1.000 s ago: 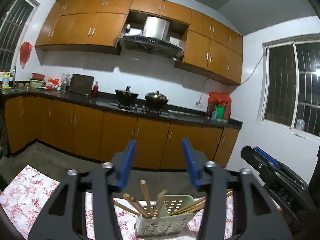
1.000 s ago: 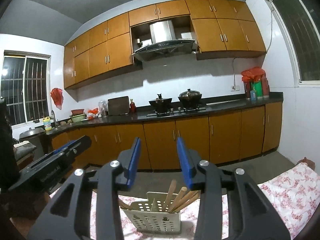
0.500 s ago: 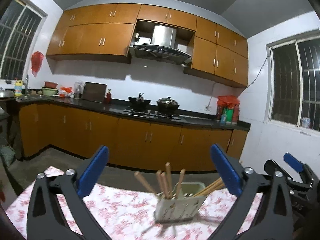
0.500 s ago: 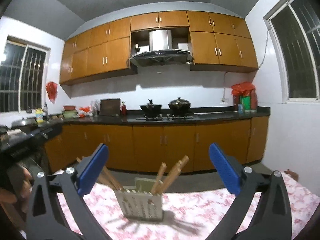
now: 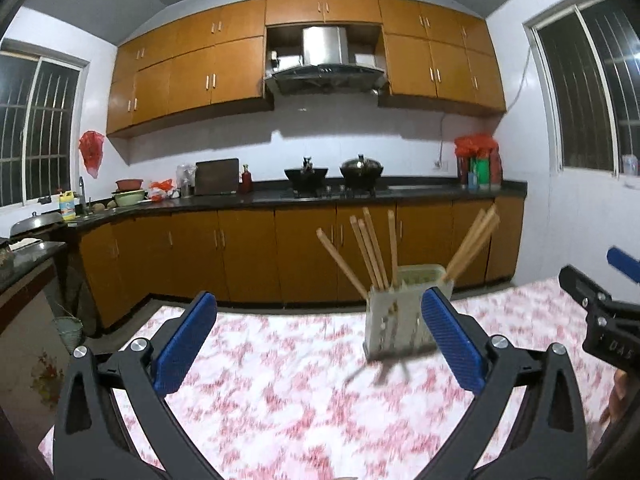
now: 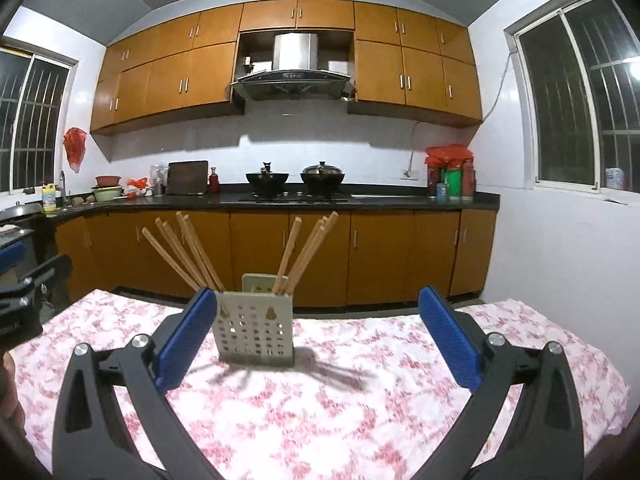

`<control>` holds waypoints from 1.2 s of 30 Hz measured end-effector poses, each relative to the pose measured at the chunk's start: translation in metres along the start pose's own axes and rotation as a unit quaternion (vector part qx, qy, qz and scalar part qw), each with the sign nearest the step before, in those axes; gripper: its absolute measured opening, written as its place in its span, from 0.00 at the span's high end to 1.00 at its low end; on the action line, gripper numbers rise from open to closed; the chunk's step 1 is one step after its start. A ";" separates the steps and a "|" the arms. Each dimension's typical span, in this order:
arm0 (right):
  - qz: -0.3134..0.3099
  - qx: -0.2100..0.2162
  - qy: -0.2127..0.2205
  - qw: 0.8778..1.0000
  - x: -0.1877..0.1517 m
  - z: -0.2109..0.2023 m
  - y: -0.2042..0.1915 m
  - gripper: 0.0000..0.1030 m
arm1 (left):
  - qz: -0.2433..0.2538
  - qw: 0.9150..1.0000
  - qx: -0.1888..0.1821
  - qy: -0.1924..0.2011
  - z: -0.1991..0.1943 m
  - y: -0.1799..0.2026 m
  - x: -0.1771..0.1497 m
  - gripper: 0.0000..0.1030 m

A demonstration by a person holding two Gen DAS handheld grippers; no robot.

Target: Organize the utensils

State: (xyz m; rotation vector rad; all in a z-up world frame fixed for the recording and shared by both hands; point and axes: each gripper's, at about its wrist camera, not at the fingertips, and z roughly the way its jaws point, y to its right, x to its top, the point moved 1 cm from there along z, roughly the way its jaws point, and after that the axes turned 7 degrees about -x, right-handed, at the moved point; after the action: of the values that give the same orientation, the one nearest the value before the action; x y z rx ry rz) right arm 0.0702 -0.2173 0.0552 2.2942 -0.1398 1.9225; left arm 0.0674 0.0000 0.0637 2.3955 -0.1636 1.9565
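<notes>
Holding both grippers wide, you have nothing between either pair of jaws. Your left gripper and right gripper hang over the floral cloth. The holder stands upright on that cloth, ahead of both tools and untouched. Chopsticks fan out of it in two leaning bunches. Your left view is blurred.

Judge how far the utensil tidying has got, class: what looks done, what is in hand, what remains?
Done: the chopsticks stand in the perforated holder on the floral tablecloth. In hand: nothing; the left gripper and right gripper are both open, empty. Left: no loose utensils visible.
</notes>
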 end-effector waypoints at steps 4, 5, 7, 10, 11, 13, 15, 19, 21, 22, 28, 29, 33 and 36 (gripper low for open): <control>-0.004 0.006 -0.018 1.000 -0.018 -0.007 -0.002 0.04 | -0.005 1.000 -0.007 -0.022 -0.003 0.002 -0.020 0.02; -0.004 0.008 -0.026 1.000 -0.023 -0.007 -0.002 0.04 | -0.010 0.999 -0.009 -0.030 -0.003 0.002 -0.025 0.02; -0.007 0.008 -0.042 0.999 -0.032 -0.007 -0.002 0.04 | -0.018 0.999 -0.010 -0.038 -0.005 0.000 -0.034 0.02; -0.007 0.009 -0.067 0.998 -0.043 -0.007 -0.002 0.04 | -0.025 0.998 -0.008 -0.048 -0.009 -0.001 -0.047 0.02; -0.006 0.010 -0.072 0.997 -0.047 -0.007 -0.001 0.04 | -0.026 0.998 -0.007 -0.050 -0.010 -0.002 -0.050 0.02; -0.005 0.013 -0.083 0.996 -0.054 -0.006 -0.002 0.04 | -0.025 0.998 -0.002 -0.058 -0.010 -0.002 -0.057 0.02; -0.005 0.015 -0.091 0.996 -0.060 -0.006 -0.002 0.04 | -0.024 0.998 -0.001 -0.065 -0.010 -0.002 -0.061 0.02; -0.005 0.017 -0.099 0.995 -0.066 -0.006 -0.003 0.04 | -0.022 0.997 -0.001 -0.077 -0.010 -0.001 -0.068 0.02; -0.003 0.017 -0.102 0.995 -0.067 -0.006 -0.003 0.04 | -0.022 0.997 -0.002 -0.080 -0.010 0.001 -0.071 0.02; -0.003 0.018 -0.103 0.995 -0.067 -0.005 -0.003 0.04 | -0.023 0.996 -0.003 -0.080 -0.010 0.001 -0.071 0.02; -0.001 0.018 -0.111 0.994 -0.071 -0.004 -0.002 0.04 | -0.023 0.996 -0.007 -0.083 -0.009 0.003 -0.071 0.02; 0.000 0.017 -0.112 0.994 -0.072 -0.004 -0.002 0.04 | -0.023 0.996 -0.007 -0.083 -0.009 0.004 -0.072 0.02; 0.003 0.017 -0.116 0.993 -0.073 -0.002 0.000 0.04 | -0.024 0.996 -0.010 -0.086 -0.008 0.004 -0.072 0.02; 0.006 0.016 -0.118 0.993 -0.073 -0.002 0.001 0.04 | -0.024 0.996 -0.011 -0.087 -0.007 0.005 -0.073 0.02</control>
State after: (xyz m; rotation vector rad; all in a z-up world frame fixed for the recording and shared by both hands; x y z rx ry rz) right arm 0.0556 -0.2200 -0.0162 2.5402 -0.1495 1.6647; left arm 0.0454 -0.0005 -0.0063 2.5289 -0.1319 1.7178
